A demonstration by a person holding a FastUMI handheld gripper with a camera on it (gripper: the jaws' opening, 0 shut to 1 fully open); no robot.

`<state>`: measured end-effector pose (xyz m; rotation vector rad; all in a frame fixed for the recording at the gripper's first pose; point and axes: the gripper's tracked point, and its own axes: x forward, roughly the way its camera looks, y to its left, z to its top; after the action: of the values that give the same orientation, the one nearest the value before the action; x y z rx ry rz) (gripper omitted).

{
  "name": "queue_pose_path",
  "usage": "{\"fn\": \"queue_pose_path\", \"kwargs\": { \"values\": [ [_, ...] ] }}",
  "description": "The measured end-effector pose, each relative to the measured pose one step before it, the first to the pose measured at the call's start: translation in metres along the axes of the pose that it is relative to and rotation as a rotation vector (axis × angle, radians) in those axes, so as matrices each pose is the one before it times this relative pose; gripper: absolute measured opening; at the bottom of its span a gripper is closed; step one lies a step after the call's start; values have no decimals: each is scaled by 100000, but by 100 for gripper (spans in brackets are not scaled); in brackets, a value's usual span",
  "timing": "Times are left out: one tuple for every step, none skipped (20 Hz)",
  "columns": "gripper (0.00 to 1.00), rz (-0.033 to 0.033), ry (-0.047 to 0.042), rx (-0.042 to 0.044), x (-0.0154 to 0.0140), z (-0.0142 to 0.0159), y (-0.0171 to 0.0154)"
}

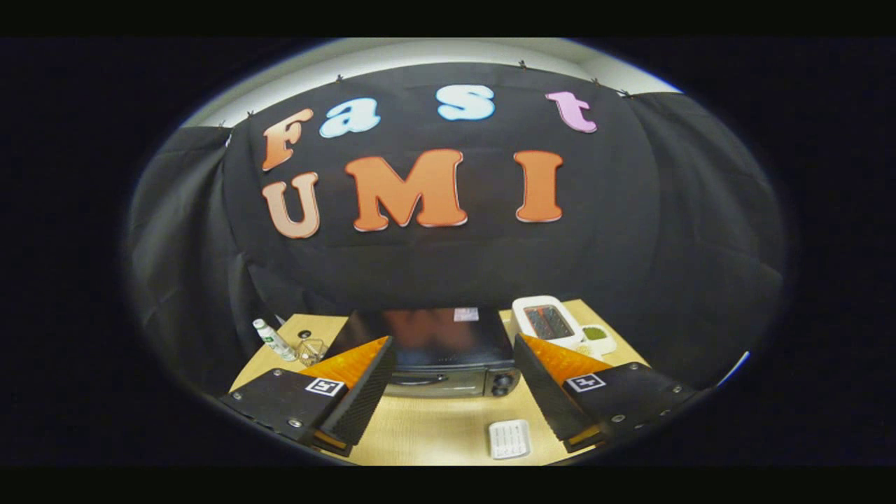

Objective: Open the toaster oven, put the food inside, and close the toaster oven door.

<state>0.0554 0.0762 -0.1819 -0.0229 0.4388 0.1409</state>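
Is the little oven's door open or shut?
Shut. The toaster oven beyond the open claw shows its front door standing flat against its body, handle up, nothing swung down onto the table.

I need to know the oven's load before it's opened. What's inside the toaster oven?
The toaster oven sits closed beyond the open gripper. Its door glass is dark and partly hidden by the jaws, so nothing inside can be made out. On its top lies a small pale label.

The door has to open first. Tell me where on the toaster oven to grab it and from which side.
Grip the door handle, the horizontal bar across the front of the toaster oven, left of the knobs. Come from the front, fingers above and below the bar. The gripper is open, with the oven between its fingers.
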Motion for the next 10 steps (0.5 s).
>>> {"fn": "queue_pose_path", "kwargs": {
  "values": [
    [99,208,-3503,148,-810,1651,-317],
    [99,404,-3301,814,-861,1521,-239],
    [99,789,-2341,1011,-917,1090,-237],
    [99,299,-1369,468,-841,509,-252],
    [99,-955,-982,-335,-819,348,-643],
    [99,-1592,-1246,-937,-630,220,-739],
    [99,-1712,-1272,-1065,-629,280,-739],
    [99,-1770,-1397,-365,-697,221,-648],
    [99,-1556,-1495,472,-610,228,-567],
    [99,-786,-1347,727,-423,289,-347]
  ]
}}
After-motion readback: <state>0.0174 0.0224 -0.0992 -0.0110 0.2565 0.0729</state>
